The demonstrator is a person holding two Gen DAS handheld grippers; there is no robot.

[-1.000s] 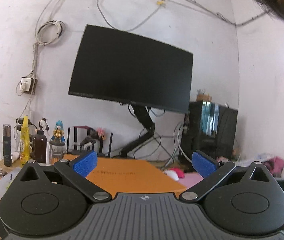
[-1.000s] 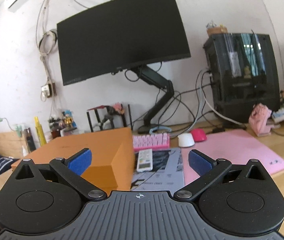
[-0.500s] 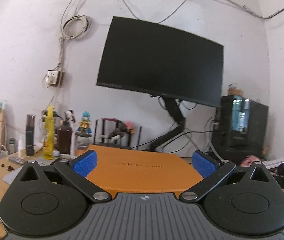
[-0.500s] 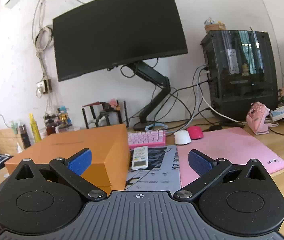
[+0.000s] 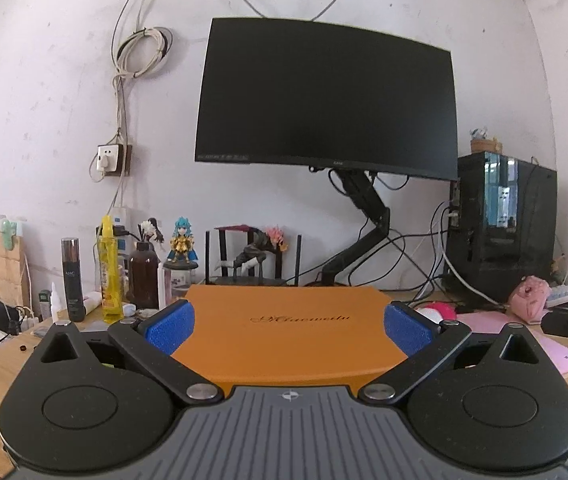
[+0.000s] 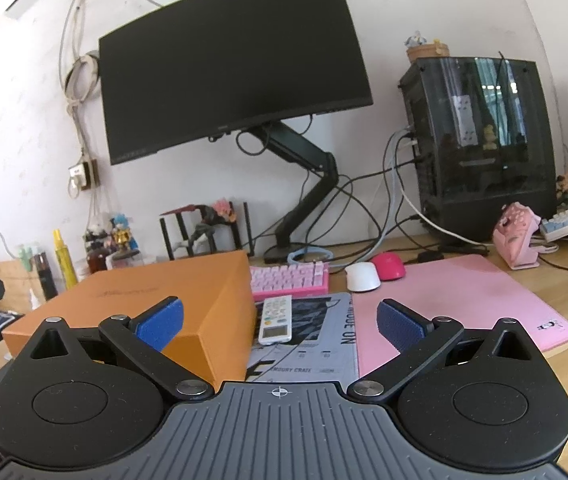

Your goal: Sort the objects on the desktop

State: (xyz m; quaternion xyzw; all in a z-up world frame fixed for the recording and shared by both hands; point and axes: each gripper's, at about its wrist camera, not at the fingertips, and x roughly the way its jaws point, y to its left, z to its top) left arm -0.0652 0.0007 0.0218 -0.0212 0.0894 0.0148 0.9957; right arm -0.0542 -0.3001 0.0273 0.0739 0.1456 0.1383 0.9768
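A flat orange box (image 5: 292,330) lies on the wooden desk, straight ahead of my left gripper (image 5: 289,327), which is open and empty with its blue pads either side of the box's near end. The box (image 6: 132,304) is at the left in the right wrist view. My right gripper (image 6: 279,323) is open and empty above a white remote (image 6: 277,319) on a printed mat (image 6: 316,344). A pink keyboard (image 6: 290,278), a white mouse (image 6: 362,277) and a pink mouse (image 6: 389,266) lie behind the remote.
A black monitor (image 5: 324,96) on an arm hangs over the desk. Bottles (image 5: 110,272) and figurines (image 5: 182,242) stand at the back left. A black PC case (image 6: 480,144) stands at the back right. A pink mouse pad (image 6: 452,300) covers the right of the desk.
My left gripper has swung left and squared up to the orange box, which now sits centred between its pads. My right gripper has shifted slightly and tilted; both stay open.
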